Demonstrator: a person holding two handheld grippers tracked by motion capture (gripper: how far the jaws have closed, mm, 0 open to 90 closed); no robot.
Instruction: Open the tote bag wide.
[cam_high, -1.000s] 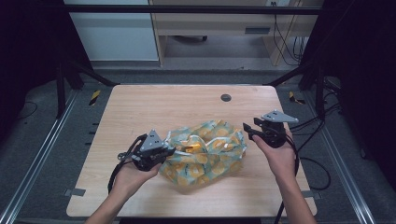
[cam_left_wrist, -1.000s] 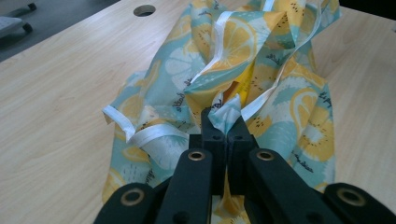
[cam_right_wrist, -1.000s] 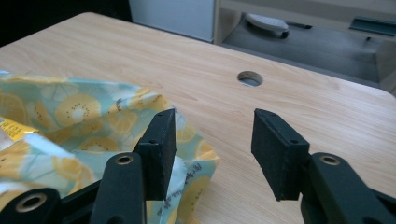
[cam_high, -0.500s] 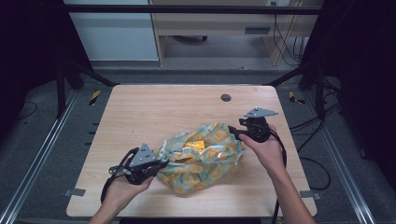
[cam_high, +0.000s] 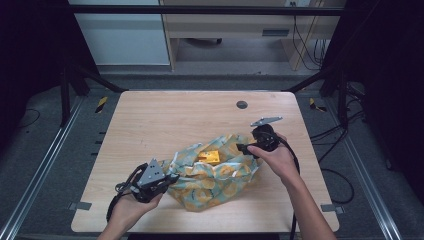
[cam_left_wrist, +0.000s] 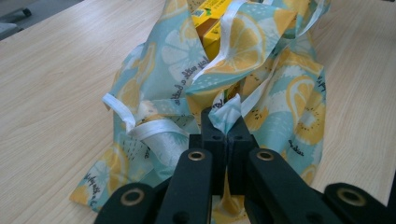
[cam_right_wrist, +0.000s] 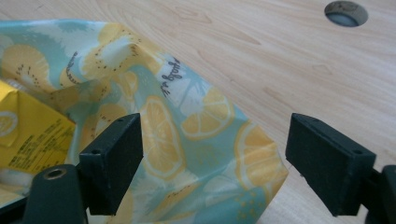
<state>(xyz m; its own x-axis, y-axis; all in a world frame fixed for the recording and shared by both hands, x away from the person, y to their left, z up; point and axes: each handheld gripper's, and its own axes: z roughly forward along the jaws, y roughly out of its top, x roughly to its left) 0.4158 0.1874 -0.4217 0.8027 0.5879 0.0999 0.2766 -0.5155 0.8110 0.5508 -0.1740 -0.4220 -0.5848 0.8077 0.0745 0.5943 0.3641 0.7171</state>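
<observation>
A teal cloth bag (cam_high: 215, 172) printed with lemon slices lies crumpled on the front half of the wooden table (cam_high: 165, 120). A yellow box (cam_high: 208, 157) sits inside its mouth. My left gripper (cam_high: 167, 179) is at the bag's left end, shut on a fold of the bag (cam_left_wrist: 226, 114). White ribbon handles (cam_left_wrist: 154, 128) trail beside the jaws. My right gripper (cam_high: 242, 148) stands open at the bag's right edge, its jaws wide apart over the bag (cam_right_wrist: 187, 126), with the yellow box (cam_right_wrist: 30, 135) to their left.
A round grommet hole (cam_high: 242, 104) is in the table behind the bag and appears again in the right gripper view (cam_right_wrist: 345, 12). Black cables trail from both grippers. Dark frame rails run along both sides of the table.
My left gripper has pulled toward the front left, dragging the bag's end with it. My right gripper has moved left and down onto the bag's right edge, and the bag has bunched narrower.
</observation>
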